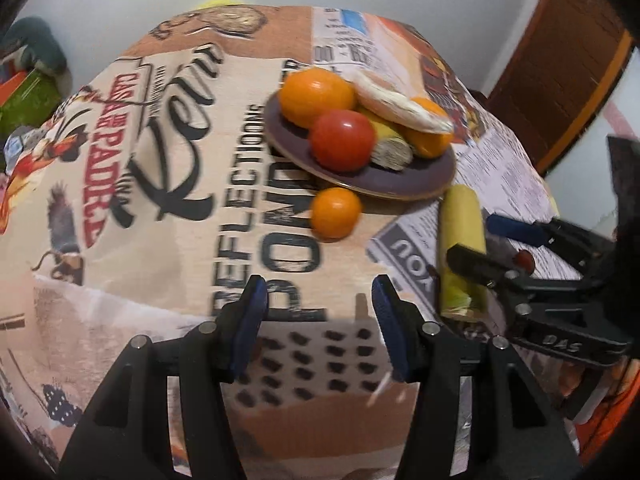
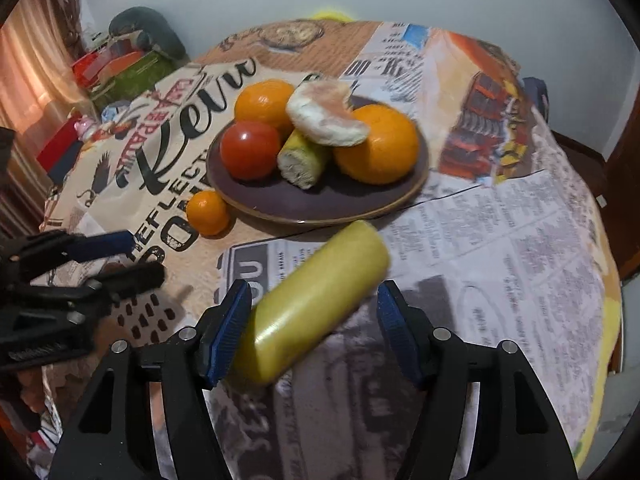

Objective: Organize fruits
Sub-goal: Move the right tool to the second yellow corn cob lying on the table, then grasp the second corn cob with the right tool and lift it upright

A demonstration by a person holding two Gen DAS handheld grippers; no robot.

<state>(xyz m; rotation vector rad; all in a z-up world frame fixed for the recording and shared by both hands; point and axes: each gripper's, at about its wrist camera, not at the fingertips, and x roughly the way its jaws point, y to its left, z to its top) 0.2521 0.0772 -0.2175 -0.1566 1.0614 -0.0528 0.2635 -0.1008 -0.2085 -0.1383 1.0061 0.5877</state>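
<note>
We see the left hand-held gripper (image 1: pixel 318 320) hovering over the surface (image 1: pixel 168 240) w/ jaws spread wide, nothing between them. The right hand-held gripper (image 2: pixel 314 320) is also released; its jaws straddle a yellow-green cylinder-shaped fruit (image 2: pixel 316 304) lying tilted on the newspaper-print cloth (image 2: pixel 500 248). Its near end sits just beside the left pad, the right pad well apart from it. Can't tell whether the left pad actually touches it.

Further back sits a dark purple plate (image 2: pixel 320 204) w/ a gold rim. On it: a red tomato (image 2: pixel 250 150) at the left, an orange (image 2: pixel 266 104) behind it, a bigger orange (image 2: pixel 378 144) on the right, and a yellowish cob-like piece (image 2: pixel 304 158) in the middle. A pale, flat, roundish item (image 2: pixel 328 118) rests across the top; exact type unclear.

A small orange (image 2: pixel 208 212) sits on the surface, off the plate, just beside its near-left rim.

In the left wrist view the cylinder fruit (image 1: pixel 462 248) lies to the right, near the plate (image 1: pixel 400 182), w/ the right gripper (image 1: pixel 500 248) around it.
</note>
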